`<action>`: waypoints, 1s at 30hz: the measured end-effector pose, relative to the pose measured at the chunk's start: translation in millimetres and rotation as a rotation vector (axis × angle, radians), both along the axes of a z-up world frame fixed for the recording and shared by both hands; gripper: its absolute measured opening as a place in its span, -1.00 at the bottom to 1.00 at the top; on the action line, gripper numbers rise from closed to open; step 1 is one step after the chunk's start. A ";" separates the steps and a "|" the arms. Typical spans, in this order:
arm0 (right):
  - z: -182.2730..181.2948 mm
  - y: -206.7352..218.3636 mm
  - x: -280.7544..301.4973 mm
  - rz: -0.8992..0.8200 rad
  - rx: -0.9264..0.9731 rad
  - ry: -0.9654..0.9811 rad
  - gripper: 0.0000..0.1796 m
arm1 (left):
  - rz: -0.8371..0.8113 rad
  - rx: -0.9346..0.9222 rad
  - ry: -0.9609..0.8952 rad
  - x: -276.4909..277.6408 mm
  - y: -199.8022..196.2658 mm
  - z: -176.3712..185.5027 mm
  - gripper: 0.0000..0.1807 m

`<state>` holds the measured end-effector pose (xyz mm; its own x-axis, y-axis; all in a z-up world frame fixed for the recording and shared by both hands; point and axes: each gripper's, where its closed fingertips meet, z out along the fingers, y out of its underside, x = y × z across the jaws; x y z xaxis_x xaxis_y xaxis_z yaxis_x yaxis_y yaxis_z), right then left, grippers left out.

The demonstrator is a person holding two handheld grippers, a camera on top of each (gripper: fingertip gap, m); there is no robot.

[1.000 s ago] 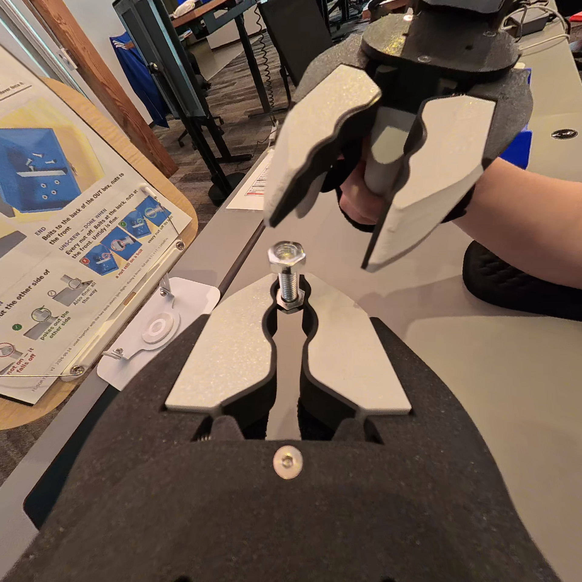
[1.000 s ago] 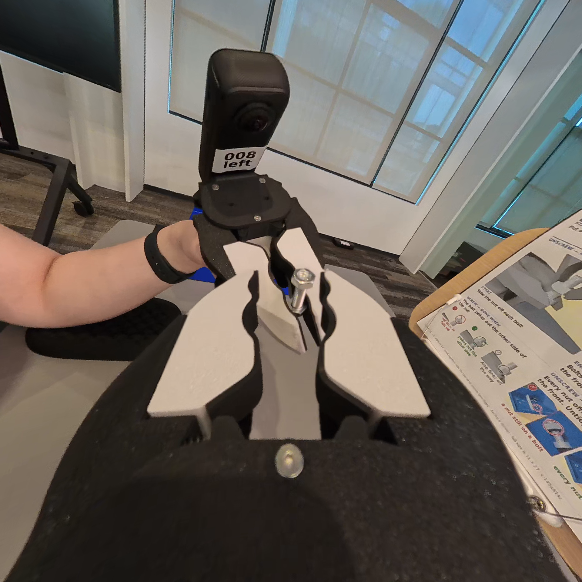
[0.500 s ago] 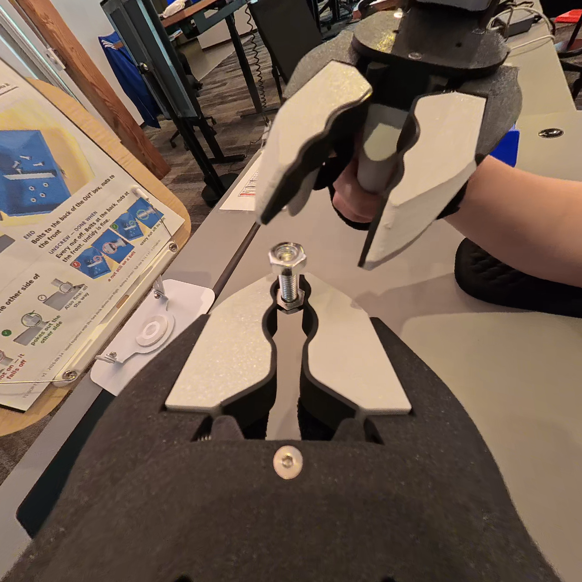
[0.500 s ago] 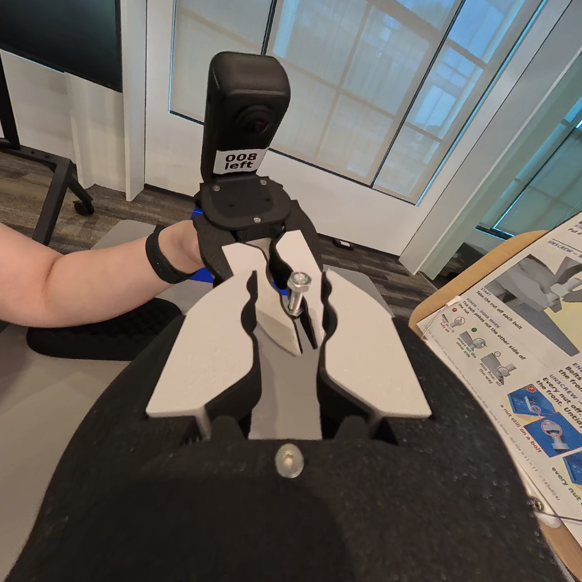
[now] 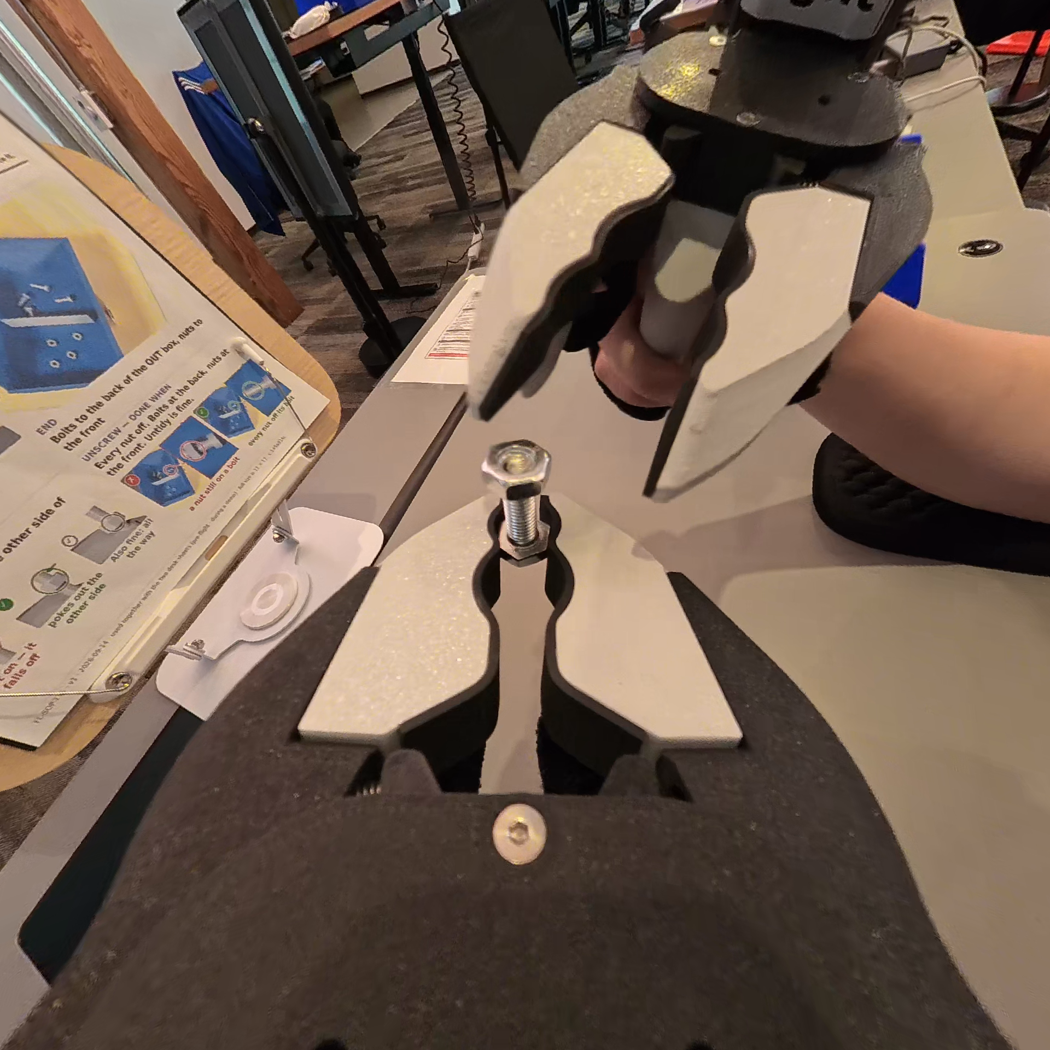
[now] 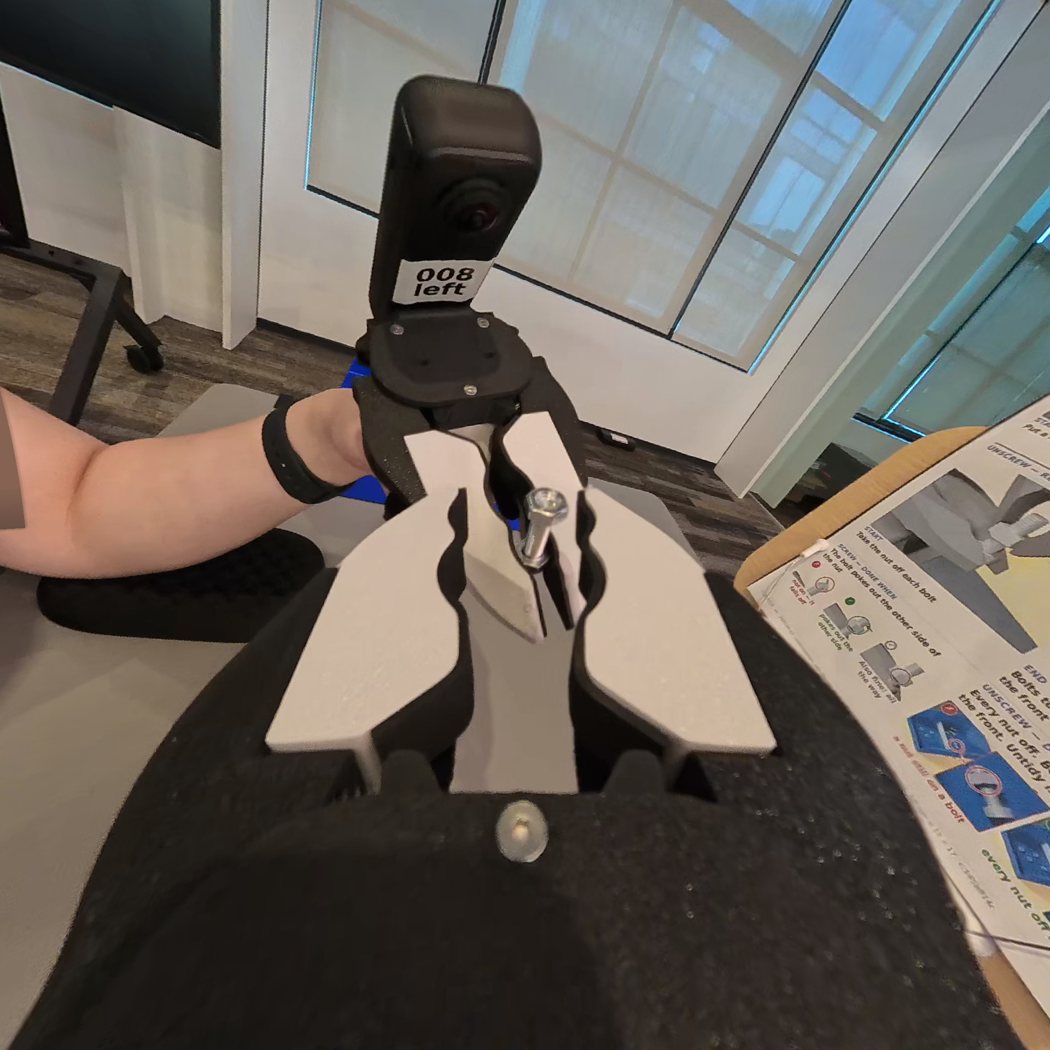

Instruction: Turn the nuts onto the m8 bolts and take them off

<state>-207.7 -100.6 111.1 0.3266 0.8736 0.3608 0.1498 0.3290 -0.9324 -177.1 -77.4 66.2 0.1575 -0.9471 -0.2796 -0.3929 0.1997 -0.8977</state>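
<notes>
My left gripper (image 5: 523,511) is shut on a steel nut (image 5: 521,548) near its fingertips. An M8 bolt (image 5: 520,511) stands up out of the nut, hex head (image 5: 515,463) on top. My right gripper (image 5: 568,449) is open, facing the left one from just above the bolt head, not touching it. In the right wrist view, the right gripper (image 6: 523,493) is open with the bolt head (image 6: 545,503) between its fingertips. The left gripper (image 6: 551,628) holds the nut (image 6: 529,559) below that.
An instruction sheet on a wooden board (image 5: 142,454) leans at the table's left edge on a white stand (image 5: 267,602). It also shows in the right wrist view (image 6: 909,653). A black wrist pad (image 5: 937,511) lies on the grey table (image 5: 852,738). A blue box (image 5: 909,278) sits behind. The left gripper's tips are roughly 6 cm from the right gripper's.
Little has changed. Both grippers have shifted slightly. The left stays shut on the nut and the right stays open over the bolt head.
</notes>
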 end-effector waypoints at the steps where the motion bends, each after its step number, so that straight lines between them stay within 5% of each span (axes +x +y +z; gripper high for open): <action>1: -0.7 1.0 -1.5 -0.007 0.007 -0.003 -0.57 | -0.003 0.003 0.005 1.0 -0.8 -0.9 -0.89; 10: -4.8 -2.5 1.7 0.020 -0.015 -0.032 -0.72 | 0.006 -0.009 -0.004 -1.3 2.5 -0.5 -0.88; 16: -1.9 2.8 -0.9 -0.018 0.005 -0.007 -0.60 | -0.021 -0.014 0.004 2.6 -3.3 -2.4 -0.89; 30: -0.7 2.5 1.5 -0.013 -0.003 0.001 -0.69 | -0.033 -0.018 -0.003 2.6 -6.3 -0.6 -0.89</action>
